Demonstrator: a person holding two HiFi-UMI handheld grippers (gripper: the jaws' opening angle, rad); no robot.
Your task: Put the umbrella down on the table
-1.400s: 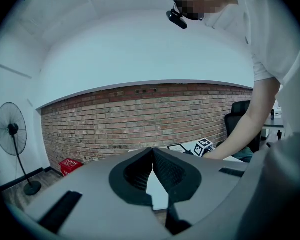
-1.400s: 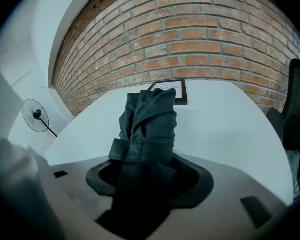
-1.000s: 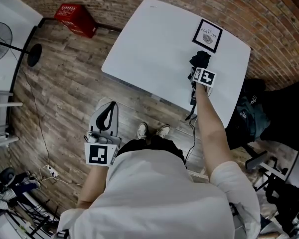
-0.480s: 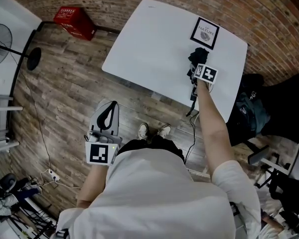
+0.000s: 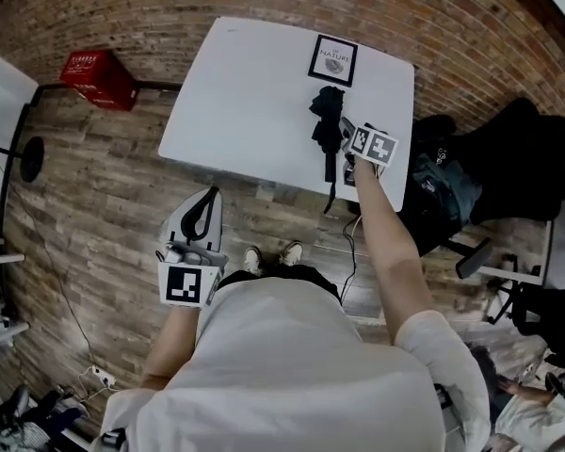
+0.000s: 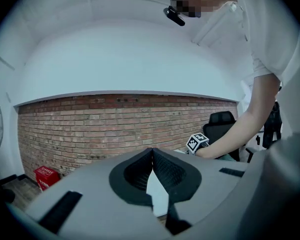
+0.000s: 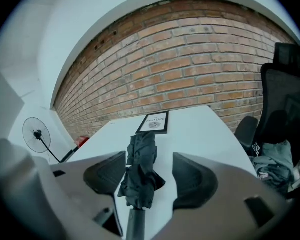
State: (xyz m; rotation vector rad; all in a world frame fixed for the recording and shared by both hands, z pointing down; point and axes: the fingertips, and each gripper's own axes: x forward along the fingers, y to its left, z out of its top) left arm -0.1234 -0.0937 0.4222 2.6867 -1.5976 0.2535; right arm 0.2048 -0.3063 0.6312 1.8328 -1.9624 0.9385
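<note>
Folded black fabric umbrella [image 5: 328,121] flat on white bench [image 5: 245,92] — right tool [image 7: 149,159] jaws apart, just narrowed, umbrella loose between them. Withdraw straight up — avoid snagging.

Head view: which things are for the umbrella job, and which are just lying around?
For the job: umbrella, white table.
Just lying about: framed picture, red crate, black chair.

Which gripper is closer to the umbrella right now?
Right. The right gripper hangs by the handle end of the umbrella; jaws apart, just closing slightly, umbrella lying beyond them, ungripped. The left gripper, shut, is off the table, over the floor.
</note>
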